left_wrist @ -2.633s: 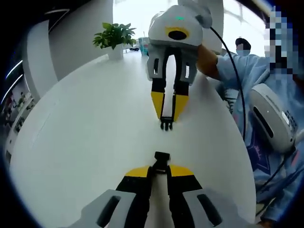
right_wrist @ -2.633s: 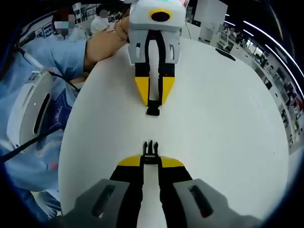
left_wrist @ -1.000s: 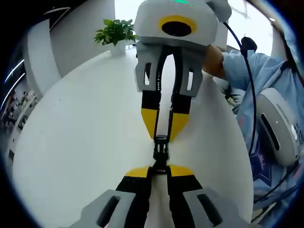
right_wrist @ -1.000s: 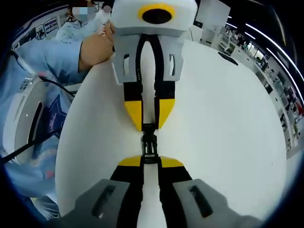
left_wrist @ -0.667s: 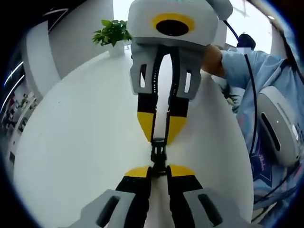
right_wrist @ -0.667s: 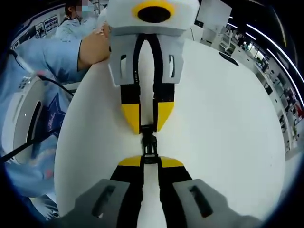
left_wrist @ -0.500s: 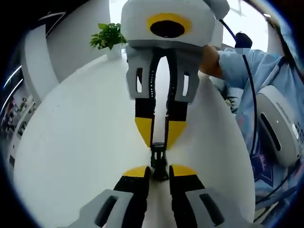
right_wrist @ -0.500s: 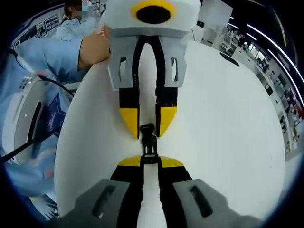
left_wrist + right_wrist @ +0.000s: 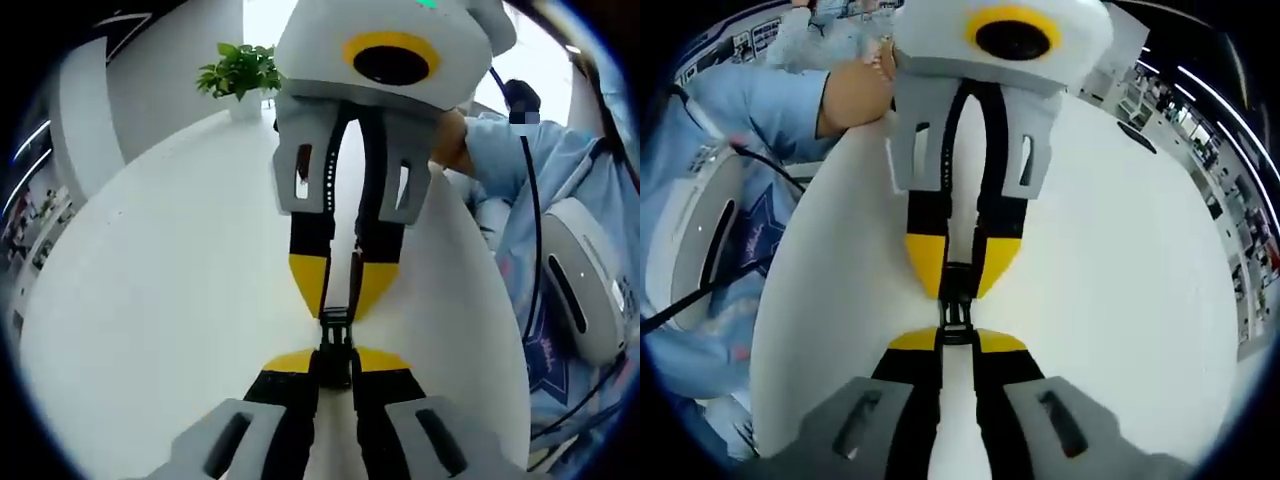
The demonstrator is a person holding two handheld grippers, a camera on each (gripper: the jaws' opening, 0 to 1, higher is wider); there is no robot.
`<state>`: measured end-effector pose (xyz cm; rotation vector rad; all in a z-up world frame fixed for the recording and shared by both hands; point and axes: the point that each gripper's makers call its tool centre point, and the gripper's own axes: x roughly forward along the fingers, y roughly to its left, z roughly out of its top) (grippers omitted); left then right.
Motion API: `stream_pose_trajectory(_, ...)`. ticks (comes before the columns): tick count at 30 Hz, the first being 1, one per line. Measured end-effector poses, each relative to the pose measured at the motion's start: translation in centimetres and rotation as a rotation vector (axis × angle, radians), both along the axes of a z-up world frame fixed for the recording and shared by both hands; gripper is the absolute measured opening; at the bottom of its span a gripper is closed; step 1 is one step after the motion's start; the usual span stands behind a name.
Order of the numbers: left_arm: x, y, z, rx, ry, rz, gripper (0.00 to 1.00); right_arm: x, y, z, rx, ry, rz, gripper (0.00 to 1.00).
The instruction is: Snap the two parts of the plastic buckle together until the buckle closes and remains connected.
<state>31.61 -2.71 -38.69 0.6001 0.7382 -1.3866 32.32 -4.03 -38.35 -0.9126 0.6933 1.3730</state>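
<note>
Two claws, one joined buckle [image 9: 335, 340].

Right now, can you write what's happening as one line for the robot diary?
step: pressing buckle halves together | left gripper: shut on buckle | right gripper: shut on buckle | halves: meet between facing jaws | fully latched: cannot tell | surface: white table
</note>
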Motion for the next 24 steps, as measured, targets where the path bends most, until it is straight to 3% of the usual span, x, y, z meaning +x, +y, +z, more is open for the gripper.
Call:
stream_pose_trajectory(18,0.15,0.08,0.23,-0.003,0.003,0.002,0.12,0.19,-0.26,0.15,0.040,0.075,0.015,0.11)
stream_pose_trajectory(24,0.12,0.05,0.30,0.008,0.002,0.005,0.11,-0.04,-0.06,0.18,0.044,0.060,0.012,0.10)
